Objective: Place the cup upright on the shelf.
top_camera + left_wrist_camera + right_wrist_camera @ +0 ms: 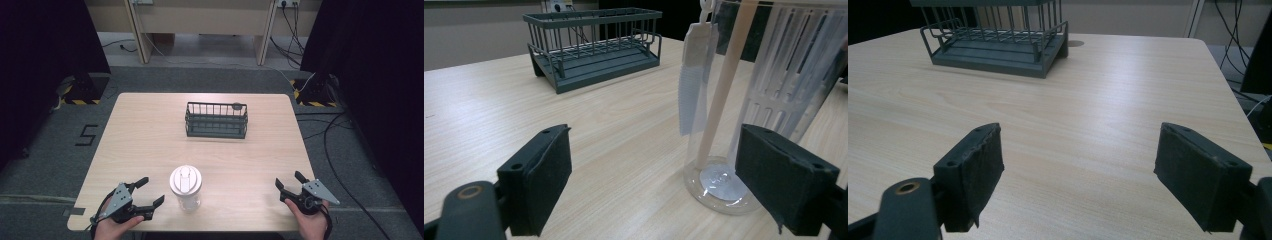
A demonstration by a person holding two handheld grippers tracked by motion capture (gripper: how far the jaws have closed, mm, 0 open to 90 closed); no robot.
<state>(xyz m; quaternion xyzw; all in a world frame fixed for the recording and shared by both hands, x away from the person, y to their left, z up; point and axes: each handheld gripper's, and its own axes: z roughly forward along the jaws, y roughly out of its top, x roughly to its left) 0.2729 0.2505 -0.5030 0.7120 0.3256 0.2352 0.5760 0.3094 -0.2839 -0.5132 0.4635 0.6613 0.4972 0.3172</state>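
- Near left corner of the table (150,130): left gripper (149,192), held in a hand, jaws spread wide and holding nothing, pointed toward the clear cup (186,189).
- In the left gripper view, same left gripper (654,175) with both black pads apart; cup base just beyond the right pad, not between the pads, no contact visible.
- Near right corner: right gripper (290,184), held in the other hand, jaws likewise wide open and empty, aimed up the table.
- In the right gripper view, right gripper (1078,175) with bare wood between its two pads.
- Near edge, roughly at its middle, just right of the left gripper and well apart from the right one: clear cup standing upright, white lid on top.
- Through the transparent wall in the left gripper view: clear cup (744,100) with a pale straw (724,85) leaning inside, a slotted white insert, and a white ribbed strip (691,85) hanging down its outer side.
- Toward the far edge, a little right of the middle: dark wire rack (216,120), standing squarely on the wood, nothing seen in it, well apart from cup and both grippers.
- Same dark wire rack (594,47) at the back of the left gripper view and also (995,37) at the back of the right gripper view.
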